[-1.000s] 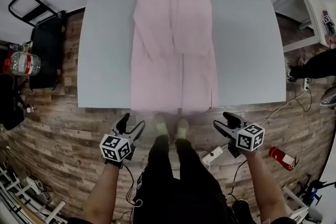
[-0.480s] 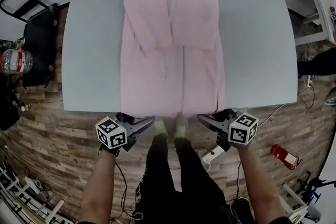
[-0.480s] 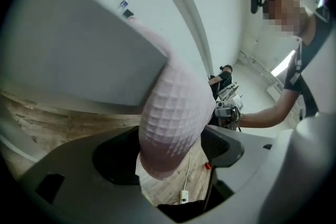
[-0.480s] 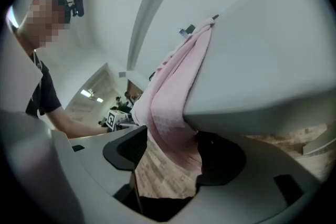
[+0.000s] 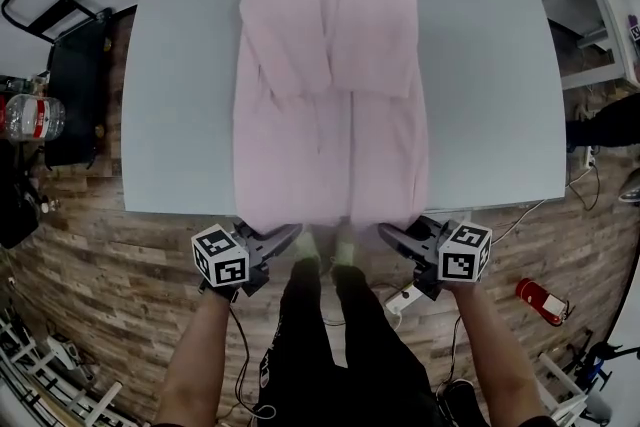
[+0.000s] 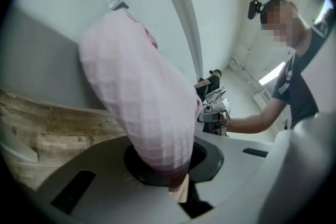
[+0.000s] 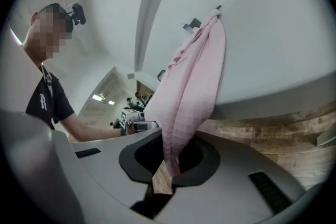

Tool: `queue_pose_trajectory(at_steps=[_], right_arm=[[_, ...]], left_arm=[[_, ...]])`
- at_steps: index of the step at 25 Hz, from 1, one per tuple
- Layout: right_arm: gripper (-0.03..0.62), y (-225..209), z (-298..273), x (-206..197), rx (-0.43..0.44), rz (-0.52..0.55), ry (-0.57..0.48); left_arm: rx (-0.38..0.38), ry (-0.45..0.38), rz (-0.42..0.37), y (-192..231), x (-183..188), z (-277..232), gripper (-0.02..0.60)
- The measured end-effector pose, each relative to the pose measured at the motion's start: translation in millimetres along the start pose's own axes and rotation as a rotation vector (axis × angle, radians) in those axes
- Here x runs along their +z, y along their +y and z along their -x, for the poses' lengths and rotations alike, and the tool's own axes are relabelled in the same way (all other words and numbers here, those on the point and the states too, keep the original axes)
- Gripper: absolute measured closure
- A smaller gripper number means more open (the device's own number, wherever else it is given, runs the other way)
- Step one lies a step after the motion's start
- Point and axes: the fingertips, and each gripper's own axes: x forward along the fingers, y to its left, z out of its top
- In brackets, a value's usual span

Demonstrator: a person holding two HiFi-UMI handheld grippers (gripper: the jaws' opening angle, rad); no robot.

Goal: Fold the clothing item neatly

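Note:
A long pink garment [image 5: 330,115] lies flat along the middle of the grey table [image 5: 180,115], and its hem hangs over the near edge. My left gripper [image 5: 287,235] is at the hem's left corner. Its jaws are closing, and pink cloth [image 6: 142,92] is pinched between them [image 6: 181,186]. My right gripper [image 5: 392,233] is at the hem's right corner. Its jaws are closing too, with a fold of the cloth [image 7: 194,92] caught between them [image 7: 165,173]. The two grippers point toward each other just below the table edge.
The person's legs and shoes [image 5: 320,250] stand between the grippers on the wood floor. A black cart [image 5: 75,85] and a water bottle [image 5: 25,118] are at the left. A white shelf [image 5: 590,25], a power strip [image 5: 408,295] and a red object [image 5: 537,295] are at the right.
Both grippers moved forward from open in front of the table to the hem at its near edge. Their jaws have closed on the pink cloth.

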Motion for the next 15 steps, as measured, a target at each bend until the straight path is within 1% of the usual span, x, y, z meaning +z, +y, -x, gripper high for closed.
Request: queue_pose_trajectory(at_steps=[3,7,10,13,15], right_arm=[[0.553,16,10,3,0.037,-0.037,-0.012],[0.554,29,18,-1,0.063,-0.061,0.0],[0.554,34,20,-13,0.077,-0.085,0.034],[0.554,42,24,-30,0.085,-0.098,0.074],[0.554,53,27,-41,0.096,-0.118,0.095]], left_arm=[[-0.075,0.031,0.021,-28,1,3,0.56],[-0.136,0.072,0.053,-58,-5,10,0.56],[-0.149,0.099,0.091,-67,-16,12,0.56],[-0.15,0.138,0.105,-76,-32,12,0.56],[-0.164,0.165,0.116,-89,-43,15,0.56]])
